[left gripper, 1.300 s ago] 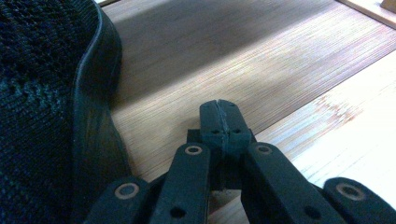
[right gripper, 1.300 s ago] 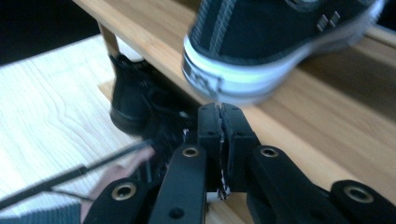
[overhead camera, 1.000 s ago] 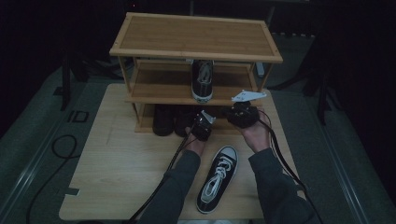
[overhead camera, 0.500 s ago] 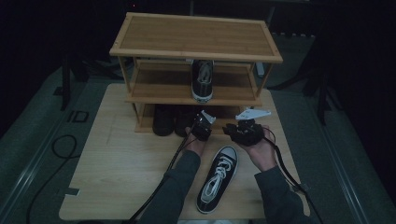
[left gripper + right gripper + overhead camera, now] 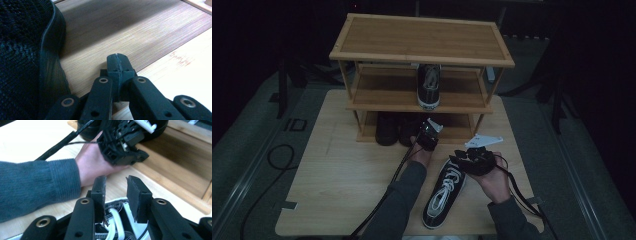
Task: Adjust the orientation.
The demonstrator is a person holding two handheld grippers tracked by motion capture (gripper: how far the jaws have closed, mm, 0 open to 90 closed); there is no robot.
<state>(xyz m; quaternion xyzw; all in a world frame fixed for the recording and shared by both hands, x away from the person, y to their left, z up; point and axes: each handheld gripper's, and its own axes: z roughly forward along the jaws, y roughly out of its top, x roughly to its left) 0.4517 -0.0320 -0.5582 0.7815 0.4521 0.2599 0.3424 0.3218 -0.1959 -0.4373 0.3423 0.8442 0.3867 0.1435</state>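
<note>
Pale wooden table (image 5: 342,200) in a dark room, three-tier wooden shoe rack (image 5: 422,40) at its far side. Left gripper (image 5: 428,136) low at the rack's bottom shelf beside dark shoes (image 5: 388,129), jaws pressed together, empty. Right gripper (image 5: 468,159) over the black-and-white sneaker (image 5: 443,192) near the front edge, jaws just opening, gripping nothing. Close up: white laces (image 5: 116,225) beneath the parted pads; a black knit shoe (image 5: 25,57) just left of the closed tips.
</note>
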